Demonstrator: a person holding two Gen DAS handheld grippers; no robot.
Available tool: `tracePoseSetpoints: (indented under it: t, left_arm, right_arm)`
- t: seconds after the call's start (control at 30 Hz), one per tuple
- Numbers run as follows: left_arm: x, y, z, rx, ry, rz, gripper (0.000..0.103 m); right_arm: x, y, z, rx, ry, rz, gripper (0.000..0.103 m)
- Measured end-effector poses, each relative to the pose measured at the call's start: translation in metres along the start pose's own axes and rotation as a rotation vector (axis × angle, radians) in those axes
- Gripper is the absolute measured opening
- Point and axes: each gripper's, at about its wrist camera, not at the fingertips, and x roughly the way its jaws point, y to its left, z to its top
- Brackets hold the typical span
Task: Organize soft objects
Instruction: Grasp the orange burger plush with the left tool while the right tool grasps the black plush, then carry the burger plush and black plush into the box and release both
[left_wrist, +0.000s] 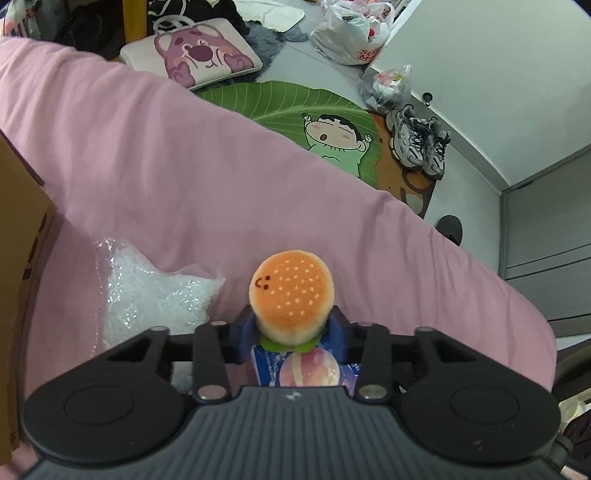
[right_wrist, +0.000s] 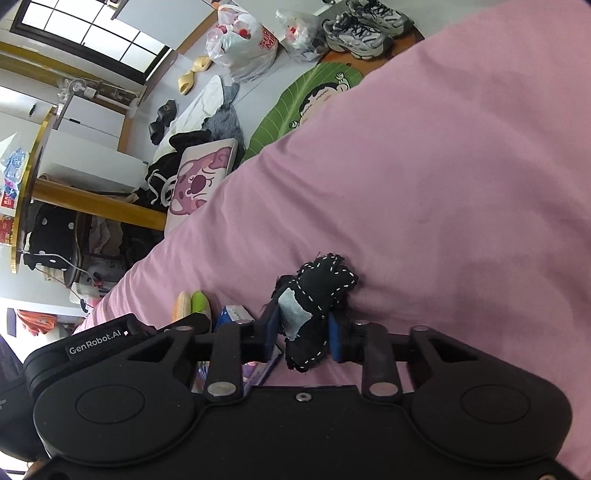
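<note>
burger plush (left_wrist: 291, 291) sits pinched in the left tool (left_wrist: 291, 328), blue pads pressed on its lower bun, held just above the pink bed (left_wrist: 166, 177). black rag toy (right_wrist: 314, 310) with white stitching is pinched at its middle in the right tool (right_wrist: 303, 328), also close over the bed.

handling, as judged: both toys look light, soft and squashy; they will give under the pads rather than slip, and nothing about them looks fragile. the burger is best taken across its sides, as now; a grip on the green felt edge alone would likely let it droop. the rag toy is floppy, with loose ends hanging either side of the pads, so a hold at the thick middle suits it.

count: one burger plush, one rag toy. on the bed, one clear bag (left_wrist: 155, 291) of white filler lies left of the burger, and one blue pack (left_wrist: 306, 365) with a peach picture lies under the left tool. one brown box (left_wrist: 22, 229) stands at the left edge; whether it is the goal for the toys cannot be told. on the floor: one pair of shoes (left_wrist: 419, 142), one leaf mat (left_wrist: 295, 107).
</note>
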Motion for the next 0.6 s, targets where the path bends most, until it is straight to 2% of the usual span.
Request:
tracePoseSetpoints:
  t: [0.1, 0.6]
  left_arm:
    - [-0.009, 0.0, -0.001, 0.007, -0.026, -0.004, 0.037]
    - [-0.07, 0.011, -0.007, 0.014, -0.104, -0.04, 0.037]
  right_arm:
    - [-0.006, 0.004, -0.001, -0.021, -0.017, 0.005, 0.02]
    - [-0.037, 0.03, -0.01, -0.097, -0.096, 0.057, 0.02]
